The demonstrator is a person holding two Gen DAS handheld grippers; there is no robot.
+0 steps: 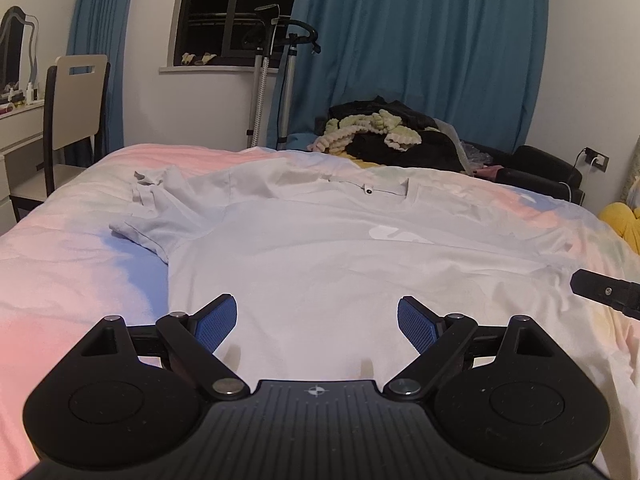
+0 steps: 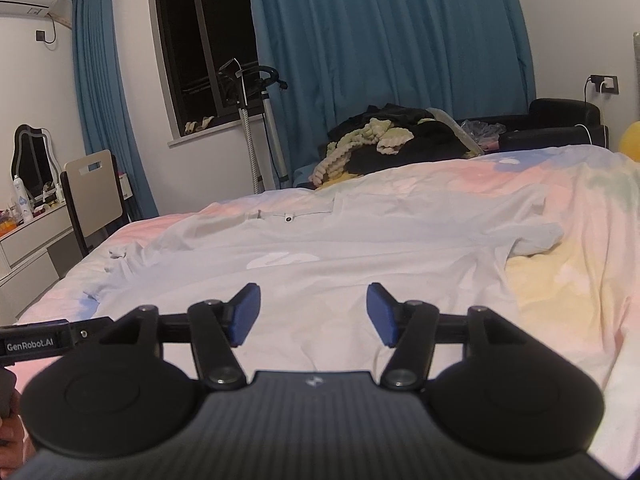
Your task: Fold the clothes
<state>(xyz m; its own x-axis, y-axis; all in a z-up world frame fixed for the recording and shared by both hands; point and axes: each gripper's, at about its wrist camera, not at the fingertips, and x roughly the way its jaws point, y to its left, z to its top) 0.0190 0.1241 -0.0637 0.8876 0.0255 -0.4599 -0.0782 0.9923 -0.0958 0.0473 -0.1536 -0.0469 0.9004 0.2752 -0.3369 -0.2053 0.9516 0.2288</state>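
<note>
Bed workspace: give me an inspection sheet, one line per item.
Surface: bed under a pastel cover, rumpled.
Job's things: white T-shirt spread flat, left sleeve crumpled.
Clutter: clothes pile at the far edge.
Grippers: left tongs and right tongs open, nothing between them, over the hem.
Cables: charger lead at wall socket.
Surroundings: blue curtains, dark window, chair.
</note>
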